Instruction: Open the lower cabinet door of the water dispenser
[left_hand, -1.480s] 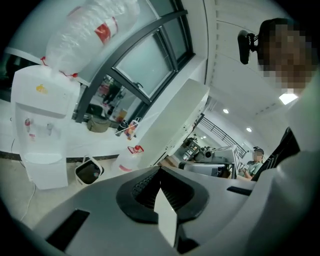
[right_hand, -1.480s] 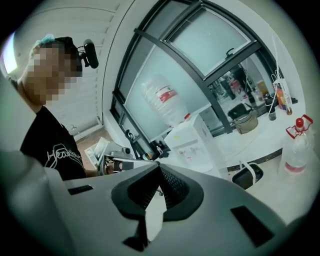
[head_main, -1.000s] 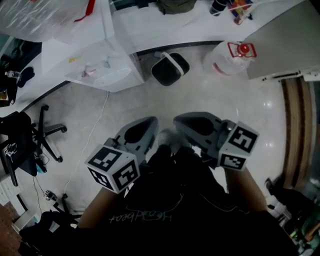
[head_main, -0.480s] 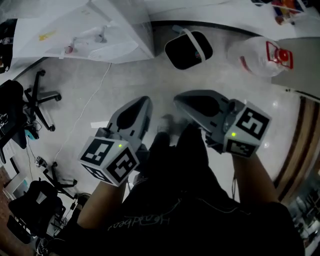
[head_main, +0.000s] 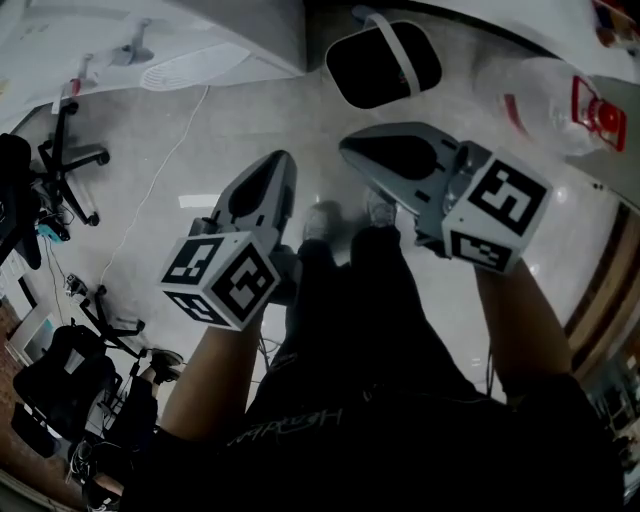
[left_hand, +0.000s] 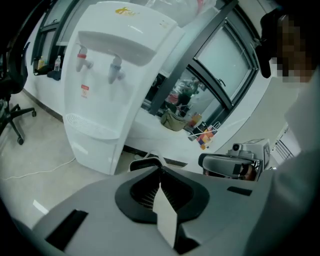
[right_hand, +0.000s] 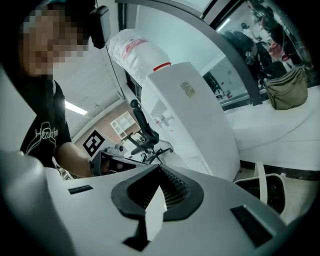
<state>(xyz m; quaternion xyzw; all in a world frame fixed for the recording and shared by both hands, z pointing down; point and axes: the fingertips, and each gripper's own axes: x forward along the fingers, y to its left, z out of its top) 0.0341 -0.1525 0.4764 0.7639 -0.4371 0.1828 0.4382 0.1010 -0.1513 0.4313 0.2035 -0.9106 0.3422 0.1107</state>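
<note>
The white water dispenser (left_hand: 112, 85) stands ahead, with two taps (left_hand: 116, 71) and a drip grille above its lower front panel (left_hand: 92, 150). In the right gripper view the dispenser (right_hand: 195, 120) carries an upturned bottle (right_hand: 132, 47). Only the dispenser's base (head_main: 180, 45) shows at the head view's top left. My left gripper (head_main: 283, 162) and right gripper (head_main: 348, 145) hover side by side above the floor, well short of the dispenser. Both are shut with nothing between the jaws. The left gripper (left_hand: 160, 172) and right gripper (right_hand: 160, 171) show their jaws meeting.
A black bin with a white handle (head_main: 383, 68) sits on the floor beside the dispenser. A large water bottle (head_main: 560, 95) lies to the right. An office chair (head_main: 75, 165) and a white cable (head_main: 165, 170) are at left. The person's shoes (head_main: 320, 220) are below the grippers.
Both grippers have sunk toward the floor. In the head view the dispenser and bin have slid up toward the top edge. Both pairs of jaws stayed shut.
</note>
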